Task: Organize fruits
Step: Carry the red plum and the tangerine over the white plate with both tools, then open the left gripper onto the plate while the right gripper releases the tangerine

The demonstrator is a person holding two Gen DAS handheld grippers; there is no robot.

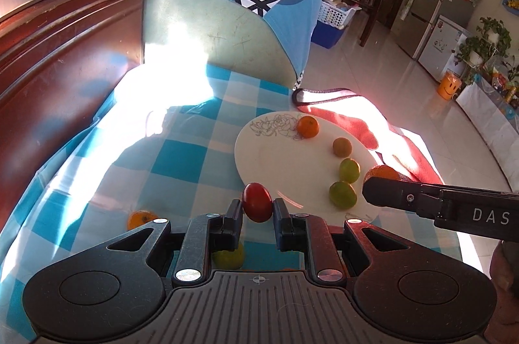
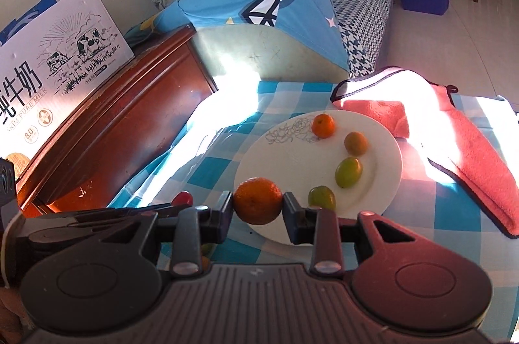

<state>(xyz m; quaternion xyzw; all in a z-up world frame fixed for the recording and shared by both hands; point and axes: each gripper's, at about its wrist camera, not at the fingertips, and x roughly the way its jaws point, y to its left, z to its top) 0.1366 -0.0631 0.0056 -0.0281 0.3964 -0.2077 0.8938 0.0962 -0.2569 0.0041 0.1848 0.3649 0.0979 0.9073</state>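
My left gripper [image 1: 258,209] clenched a red tomato [image 1: 257,202], my right gripper [image 2: 258,209] an orange [image 2: 258,205], jaws tight, both raised near the white plate [image 2: 292,156] of fruit on the table.

Blue-and-white checked tablecloth [image 2: 207,172], white plate [image 2: 292,162], orange-red towel [image 2: 480,156]

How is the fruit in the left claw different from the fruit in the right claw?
The red fruit in the left claw is smooth, dark red and egg-shaped; the orange fruit in the right claw is orange, rounder and dimpled. The red fruit looks smaller than the orange fruit. Both are gripped by shut claws, near the white plate.
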